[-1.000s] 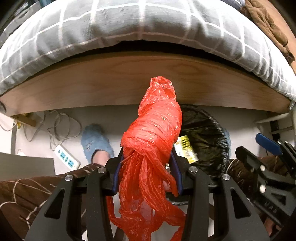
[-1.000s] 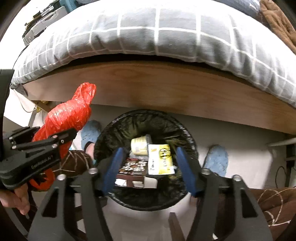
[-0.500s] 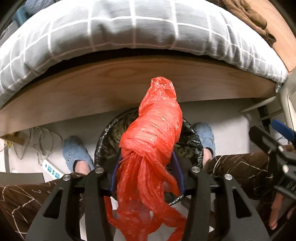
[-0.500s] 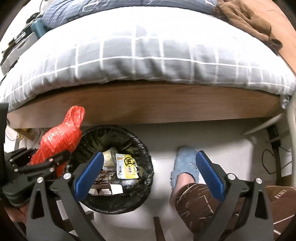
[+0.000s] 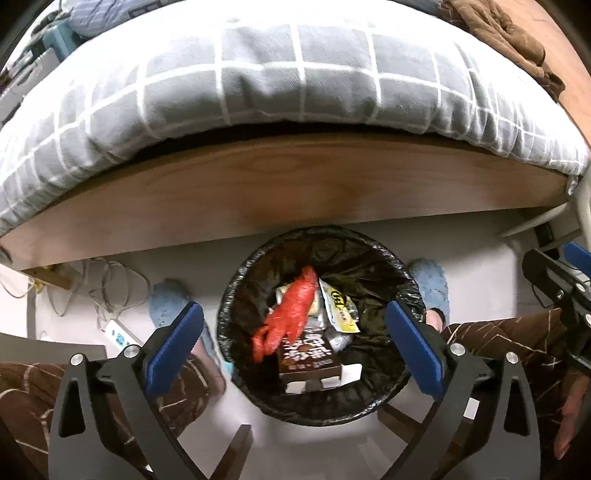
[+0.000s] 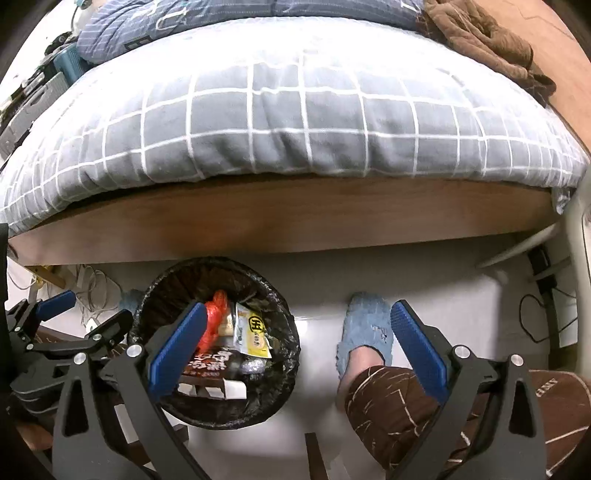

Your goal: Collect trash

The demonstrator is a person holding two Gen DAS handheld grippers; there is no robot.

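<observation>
1. Where the pale floor [image 5: 480, 266] runs along the lower middle of both views, the wooden bed rail [image 5: 288, 192] crosses the full width just above the bin [image 5: 400, 280], and the far rim of the bin sits close under that rail.
2. The bin, lined in black, stands between two blue slippers [image 6: 365, 325] in the left wrist view; bare floor lies to its right in the right wrist view, up to the slippered foot.
3. A grey checked quilt [image 6: 295, 110] bulges over the rail and fills the upper half of each frame.
4. The left tongs [image 5: 293, 347] hang over the bin with their blue pads spread wide; they have just been opening, and nothing is between them.
5. The red plastic bag [image 5: 291, 314] lies loose inside the bin, on top of a brown carton [image 5: 308, 356] and beside a yellow packet [image 5: 338, 304], clear of both pads.
6. The right tongs [image 6: 295, 347] are also spread to their widest and have just been opening; they grip nothing and frame the floor and the slippered foot at lower centre.
7. Only the left wrist view shows a white power strip [image 5: 118, 334] and tangled cables on the floor at lower left.
8. Only the right wrist view shows the striped blue bedding [image 6: 184, 22] at the top and the left tongs from the side, at lower left beside the bin.
9. Brown patterned trouser legs [image 6: 399, 406] fill the lower corners.
</observation>
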